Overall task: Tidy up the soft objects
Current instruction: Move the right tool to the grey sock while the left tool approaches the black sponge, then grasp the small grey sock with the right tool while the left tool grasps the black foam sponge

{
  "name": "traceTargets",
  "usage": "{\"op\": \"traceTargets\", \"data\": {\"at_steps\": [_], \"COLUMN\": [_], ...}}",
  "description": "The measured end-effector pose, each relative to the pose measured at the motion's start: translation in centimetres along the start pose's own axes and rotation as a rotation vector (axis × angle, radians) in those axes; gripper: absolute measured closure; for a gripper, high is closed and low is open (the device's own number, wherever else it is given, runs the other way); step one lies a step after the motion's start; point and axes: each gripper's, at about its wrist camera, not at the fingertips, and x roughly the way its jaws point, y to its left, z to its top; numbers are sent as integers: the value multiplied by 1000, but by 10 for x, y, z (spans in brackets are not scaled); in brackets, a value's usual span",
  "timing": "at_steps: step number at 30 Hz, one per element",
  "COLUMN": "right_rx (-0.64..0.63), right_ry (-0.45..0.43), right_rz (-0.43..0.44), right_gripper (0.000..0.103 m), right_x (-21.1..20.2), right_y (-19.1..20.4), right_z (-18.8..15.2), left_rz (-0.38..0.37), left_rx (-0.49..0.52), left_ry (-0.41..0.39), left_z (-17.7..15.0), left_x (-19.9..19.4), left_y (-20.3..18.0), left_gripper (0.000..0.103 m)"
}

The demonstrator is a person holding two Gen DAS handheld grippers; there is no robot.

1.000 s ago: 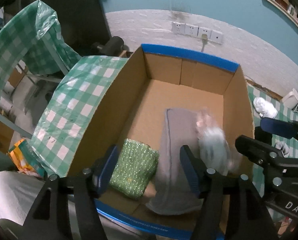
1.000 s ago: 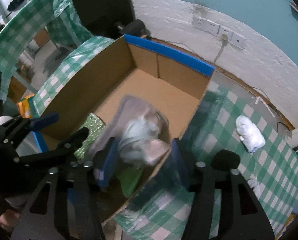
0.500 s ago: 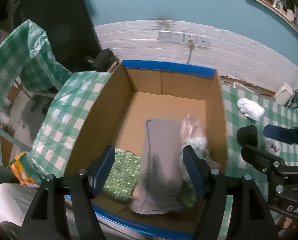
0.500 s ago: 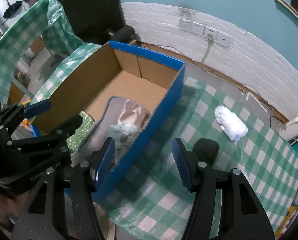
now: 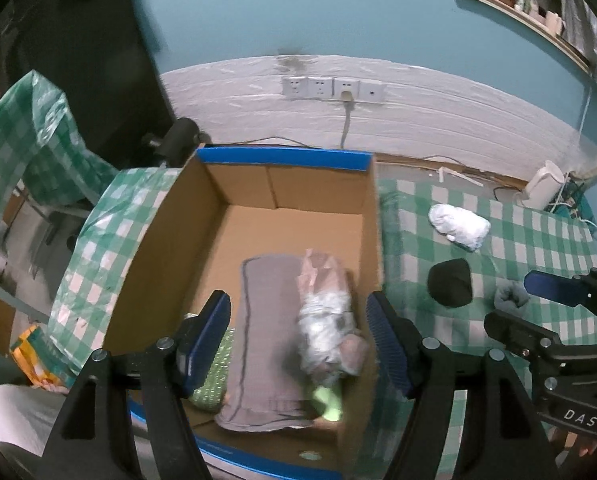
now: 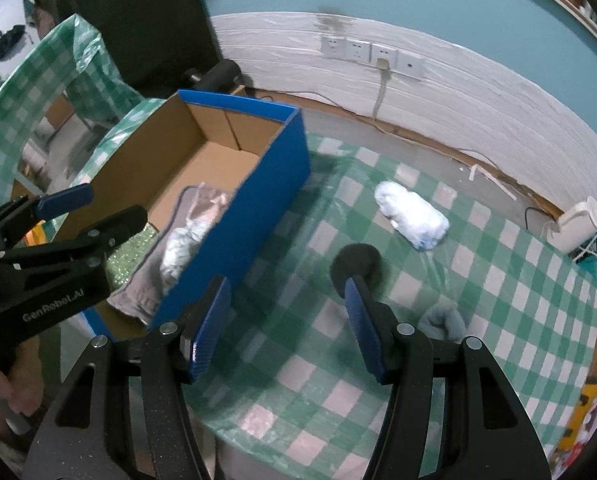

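Observation:
A cardboard box (image 5: 170,240) with blue edges (image 6: 234,236) sits on the left of a green checked table. Inside lie a grey folded cloth (image 5: 264,320), a pale plastic-wrapped bundle (image 5: 326,320) on top of it, and a green sparkly pad (image 5: 212,380). On the table lie a white bundle (image 6: 412,216), a black soft ball (image 6: 356,266) and a grey sock ball (image 6: 442,322). My left gripper (image 5: 298,344) is open and empty above the box. My right gripper (image 6: 284,324) is open and empty over the table, beside the box.
The checked tablecloth (image 6: 498,280) covers the table up to the white wall with sockets (image 5: 332,88). A white device with cables (image 6: 578,224) stands at the far right. A plastic-draped chair (image 5: 26,132) stands to the left.
My right gripper let go of the pale bundle into the box and moved right, out over the table. My left gripper rose and pulled back a little.

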Motion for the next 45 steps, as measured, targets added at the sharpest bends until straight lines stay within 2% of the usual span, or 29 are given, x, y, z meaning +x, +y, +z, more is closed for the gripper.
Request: {"op": "traceTargets", "data": {"at_steps": [7,12,21,25,34,45], "right_rx": [46,87,158,191,226,227], "right_ry": [0,9,20,24,80,159], "right_rz": [-19,-40,-84,-92,-106,-106], "right_gripper": [44,44,44,44,43,43], "right_x": [-7,-9,-10,-8,21,64], "right_y": [-31,-56,-98,-115,-140,-153], "right_z": [-15,-26,-37,-41,-50,-62], "left_rz": [-10,-31,-49,-64,-88,-79], "left_rx": [84,110,165,182,207,217], "left_ry": [9,16,54,72,131,216], "left_z": [-1,0,0,-1,-6,-19], "left_x": [-1,0,13,21,45,82], "left_y": [-36,-55,-86,-98,-123,-140], "left_gripper": [31,27,27,22,21,21]}}
